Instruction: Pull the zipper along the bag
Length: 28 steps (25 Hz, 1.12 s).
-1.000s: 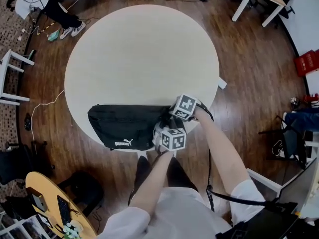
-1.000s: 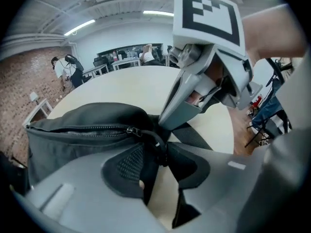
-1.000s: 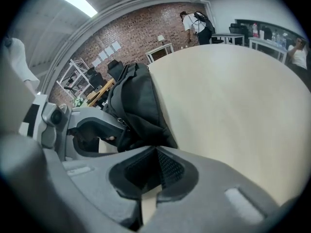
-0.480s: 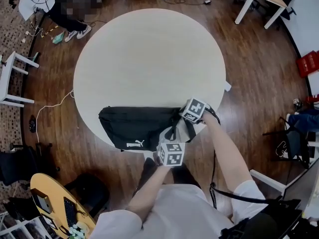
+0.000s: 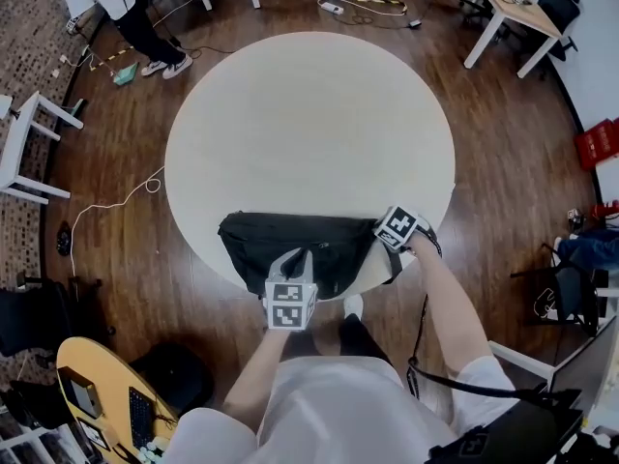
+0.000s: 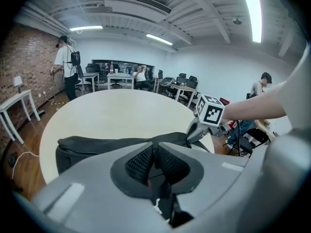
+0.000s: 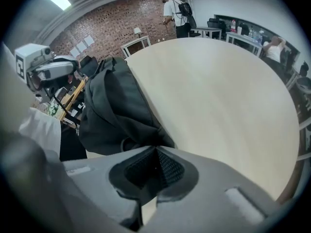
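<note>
worktop [image 5: 309, 114] round and pale. bag [image 5: 256, 245] is black and lies lengthwise along the near rim, lower centre of the head view, its front apparently overhanging the edge. left tool [image 5: 300, 257] reaches in from below onto the bag's top ridge, slightly right of the middle. its jaws are almost together with a thin dark tab between the pads, read as the zipper pull [image 6: 154, 154], so it is gripping, not empty. right tool [image 5: 379, 238] is at the bag's right end, jaws pressed together on the fabric corner. judgement: the right one anchors that end so the bag cannot slide and the seam stays taut while the left one draws the pull along. the head view gives the layout and both approach directions but hides the pads. the left gripper view shows the pinch, the ridge running to frame left, and the other tool at right. the right gripper view shows fabric bunched at its own tips. how much of the zip is done cannot be told.
</note>
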### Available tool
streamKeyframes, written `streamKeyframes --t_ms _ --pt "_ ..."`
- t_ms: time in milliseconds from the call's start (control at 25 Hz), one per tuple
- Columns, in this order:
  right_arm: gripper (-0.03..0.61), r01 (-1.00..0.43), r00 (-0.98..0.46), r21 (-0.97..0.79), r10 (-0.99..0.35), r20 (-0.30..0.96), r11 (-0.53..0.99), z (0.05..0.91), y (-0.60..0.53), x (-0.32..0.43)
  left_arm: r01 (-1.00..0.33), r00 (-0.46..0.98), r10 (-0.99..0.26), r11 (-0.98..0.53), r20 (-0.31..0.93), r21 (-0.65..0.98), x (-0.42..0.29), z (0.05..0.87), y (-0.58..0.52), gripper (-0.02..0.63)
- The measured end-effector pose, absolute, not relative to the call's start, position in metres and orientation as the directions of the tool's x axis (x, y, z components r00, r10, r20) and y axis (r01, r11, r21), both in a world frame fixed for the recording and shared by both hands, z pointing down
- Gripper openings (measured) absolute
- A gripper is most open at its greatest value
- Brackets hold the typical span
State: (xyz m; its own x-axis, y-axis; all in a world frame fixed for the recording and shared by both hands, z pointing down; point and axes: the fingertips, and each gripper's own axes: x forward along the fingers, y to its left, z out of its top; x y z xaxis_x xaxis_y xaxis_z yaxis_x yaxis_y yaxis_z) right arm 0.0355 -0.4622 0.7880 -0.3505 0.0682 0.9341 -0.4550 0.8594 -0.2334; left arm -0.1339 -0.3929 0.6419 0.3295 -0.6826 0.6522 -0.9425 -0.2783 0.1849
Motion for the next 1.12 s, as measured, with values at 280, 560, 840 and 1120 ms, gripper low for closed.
streamKeyframes --t_ms 280,560,840,1120 --pt "-0.009 -0.488 -0.318 -0.223 0.067 0.946 0.844 0.79 -0.463 0.036 -0.965 0.259 -0.703 -0.208 0.663 0.156 -0.257 0.641 -0.399 0.046" --pt "-0.009 -0.516 -0.241 -0.169 0.046 0.969 0.84 0.791 -0.463 0.04 -0.993 0.113 -0.715 -0.096 0.69 0.063 -0.406 0.66 -0.414 0.046" --pt "-0.009 -0.521 -0.147 -0.102 0.029 0.989 0.847 0.791 -0.464 0.04 -0.984 0.135 -0.631 -0.175 0.764 0.029 -0.439 0.718 -0.435 0.041" --pt "-0.009 -0.575 -0.142 -0.047 -0.044 0.989 0.817 0.791 -0.464 0.038 -0.983 0.157 -0.605 -0.17 0.781 0.066 -0.432 0.751 -0.445 0.043"
